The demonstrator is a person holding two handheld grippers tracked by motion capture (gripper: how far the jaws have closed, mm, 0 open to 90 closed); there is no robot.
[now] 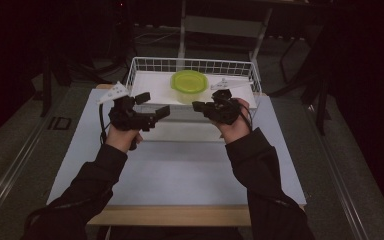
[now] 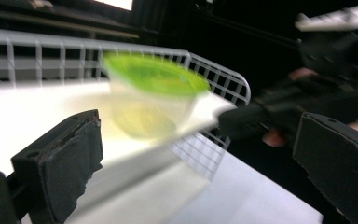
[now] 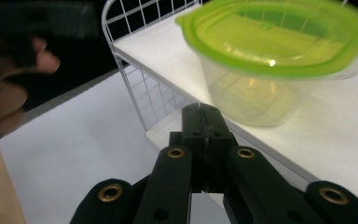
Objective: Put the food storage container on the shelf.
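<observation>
Clear container with green lid [image 1: 189, 85] sits on white board [image 1: 150, 85] inside wire basket [image 1: 141, 63] at far end of counter [image 1: 180, 170] — lid on, untouched.

Risks, judged: board's near edge overhangs basket front; push on container could slide it off that edge. Wire rim close to both tools — snag likely on reach in.

Left tool [image 1: 156, 108]: jaws wide apart, empty, held near-left of container, aimed at it. Right tool [image 1: 200, 106]: jaws pressed together, empty, just near-right of container, wrist turned inward. Forearms converge on basket.

Container [image 2: 151, 100] blurred (left gripper view); other hand [image 3: 9, 88] blurred, edge-cut.
</observation>
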